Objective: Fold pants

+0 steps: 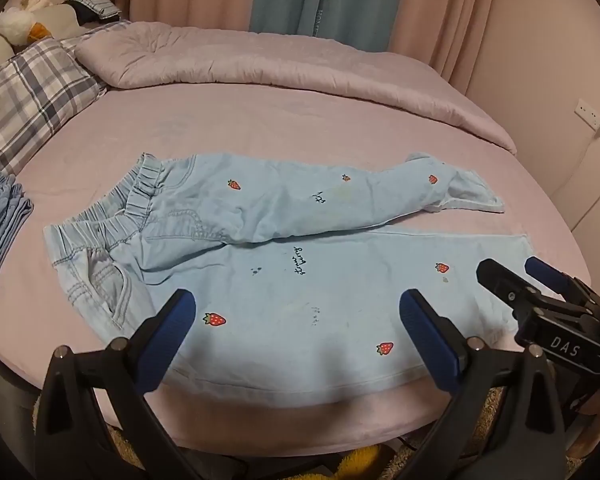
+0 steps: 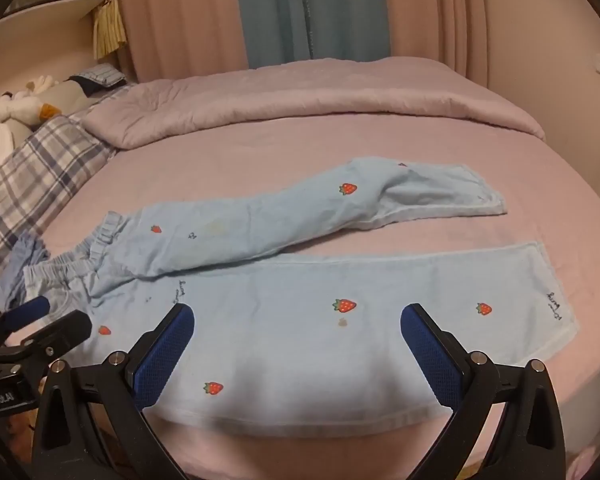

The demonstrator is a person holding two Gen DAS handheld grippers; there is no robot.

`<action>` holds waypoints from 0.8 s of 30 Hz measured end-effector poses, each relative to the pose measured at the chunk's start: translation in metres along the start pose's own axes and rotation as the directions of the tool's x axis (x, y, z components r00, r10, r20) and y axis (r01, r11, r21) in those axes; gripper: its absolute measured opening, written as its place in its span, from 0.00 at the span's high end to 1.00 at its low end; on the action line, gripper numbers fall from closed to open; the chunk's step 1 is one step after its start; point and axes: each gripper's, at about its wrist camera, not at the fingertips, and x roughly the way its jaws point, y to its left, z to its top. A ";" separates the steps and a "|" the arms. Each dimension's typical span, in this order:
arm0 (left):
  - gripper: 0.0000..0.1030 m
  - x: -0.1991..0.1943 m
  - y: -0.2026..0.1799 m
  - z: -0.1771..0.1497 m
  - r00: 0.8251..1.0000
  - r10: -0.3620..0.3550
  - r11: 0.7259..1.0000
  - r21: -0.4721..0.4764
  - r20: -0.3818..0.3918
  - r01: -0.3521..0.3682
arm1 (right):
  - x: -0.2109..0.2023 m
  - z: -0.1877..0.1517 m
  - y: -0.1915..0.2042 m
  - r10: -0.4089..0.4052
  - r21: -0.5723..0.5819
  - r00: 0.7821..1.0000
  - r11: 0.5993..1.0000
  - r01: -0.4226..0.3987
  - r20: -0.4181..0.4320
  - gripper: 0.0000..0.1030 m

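Light blue pants [image 1: 284,248] with red strawberry prints lie spread on the pink bed, waistband to the left, legs to the right; they also show in the right wrist view [image 2: 300,312]. The far leg is rumpled and angled away, the near leg lies flat along the front edge. My left gripper [image 1: 298,314] is open and empty, above the near leg close to the hip. My right gripper [image 2: 298,326] is open and empty, above the near leg toward the hem. Each gripper shows in the other's view, the right one [image 1: 516,276] and the left one [image 2: 52,316].
A folded blue garment [image 1: 0,232] lies at the bed's left edge. A plaid pillow [image 1: 28,104] and soft toys [image 1: 16,24] sit at the far left. A rolled pink quilt [image 1: 292,64] runs along the back. Curtains [image 2: 300,12] hang behind.
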 end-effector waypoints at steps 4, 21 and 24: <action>0.01 0.002 0.004 -0.003 1.000 -0.003 1.000 -0.008 -0.012 0.003 | 0.002 0.000 0.001 -0.013 0.000 1.000 1.000 0.013 -0.004 0.01; 0.02 0.011 0.008 -0.005 1.000 -0.002 1.000 -0.007 -0.011 0.002 | 0.005 0.000 0.002 -0.020 -0.008 1.000 1.000 0.020 -0.014 0.01; 0.02 0.011 0.009 -0.005 1.000 0.000 1.000 -0.008 -0.007 0.000 | 0.007 -0.001 0.002 -0.023 -0.007 0.999 1.000 0.023 -0.022 0.01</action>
